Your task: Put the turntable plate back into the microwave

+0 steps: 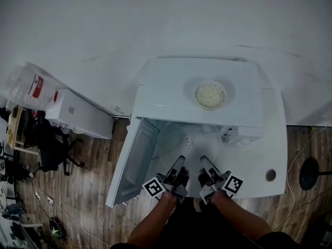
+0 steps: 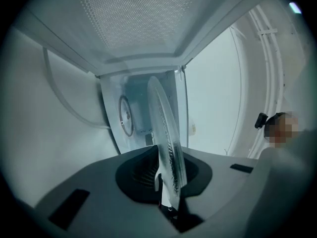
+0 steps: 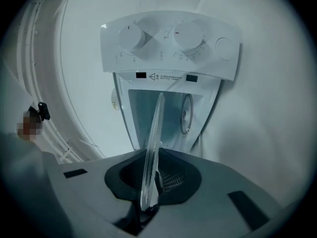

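Note:
The white microwave (image 1: 171, 95) stands on a white table with its door (image 1: 132, 157) swung open to the left. The clear glass turntable plate (image 2: 168, 148) is gripped at its rim by both grippers and shows edge-on in both gripper views (image 3: 152, 148). My left gripper (image 1: 174, 176) and right gripper (image 1: 208, 174) sit side by side just in front of the cavity mouth, each shut on the plate's near rim. A roller ring (image 2: 125, 115) lies on the cavity floor (image 3: 186, 114). In the head view the plate barely shows.
A bowl of rice (image 1: 210, 95) sits on top of the microwave. The control panel (image 3: 171, 46) with two knobs flanks the cavity. A white box (image 1: 78, 113), a plastic bag (image 1: 31, 84) and a black chair (image 1: 49, 147) are at the left, over wooden floor.

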A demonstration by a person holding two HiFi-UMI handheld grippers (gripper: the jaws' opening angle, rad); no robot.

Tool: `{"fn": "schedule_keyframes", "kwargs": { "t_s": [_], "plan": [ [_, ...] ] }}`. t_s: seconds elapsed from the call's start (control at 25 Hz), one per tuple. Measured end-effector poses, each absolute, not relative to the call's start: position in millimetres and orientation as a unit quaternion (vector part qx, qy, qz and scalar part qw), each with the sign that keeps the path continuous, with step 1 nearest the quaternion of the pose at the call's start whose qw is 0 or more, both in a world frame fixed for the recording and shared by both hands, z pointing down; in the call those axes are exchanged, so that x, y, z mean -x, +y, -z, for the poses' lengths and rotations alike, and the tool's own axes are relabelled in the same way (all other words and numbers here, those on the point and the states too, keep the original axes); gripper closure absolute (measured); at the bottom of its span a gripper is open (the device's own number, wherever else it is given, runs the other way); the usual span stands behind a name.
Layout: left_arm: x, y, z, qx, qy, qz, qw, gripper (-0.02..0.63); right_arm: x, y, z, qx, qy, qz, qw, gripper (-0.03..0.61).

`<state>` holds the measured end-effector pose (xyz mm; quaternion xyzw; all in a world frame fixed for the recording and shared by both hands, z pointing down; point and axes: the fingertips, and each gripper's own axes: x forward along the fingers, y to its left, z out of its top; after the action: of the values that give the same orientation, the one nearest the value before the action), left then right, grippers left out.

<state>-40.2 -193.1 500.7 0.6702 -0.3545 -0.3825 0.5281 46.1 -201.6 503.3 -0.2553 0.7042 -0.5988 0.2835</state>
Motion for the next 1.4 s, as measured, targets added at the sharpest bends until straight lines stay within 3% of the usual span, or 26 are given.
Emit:
{"fn": "schedule_keyframes", "kwargs": {
  "t_s": [1.16, 1.4],
  "plan": [
    [61.6, -321.8, -543.4, -0.653, -0.331, 0.424, 0.533, 0.563, -27.5, -311.5, -547.0, 0.314, 0.737, 0.549, 0.239, 0.514],
    [62.0, -334.5, -543.3, -0.644, -0.335, 0.431, 0.535, 0.565, -21.4, -310.5, -545.4, 0.305, 0.716, 0.569, 0.268, 0.449]
  ]
}}
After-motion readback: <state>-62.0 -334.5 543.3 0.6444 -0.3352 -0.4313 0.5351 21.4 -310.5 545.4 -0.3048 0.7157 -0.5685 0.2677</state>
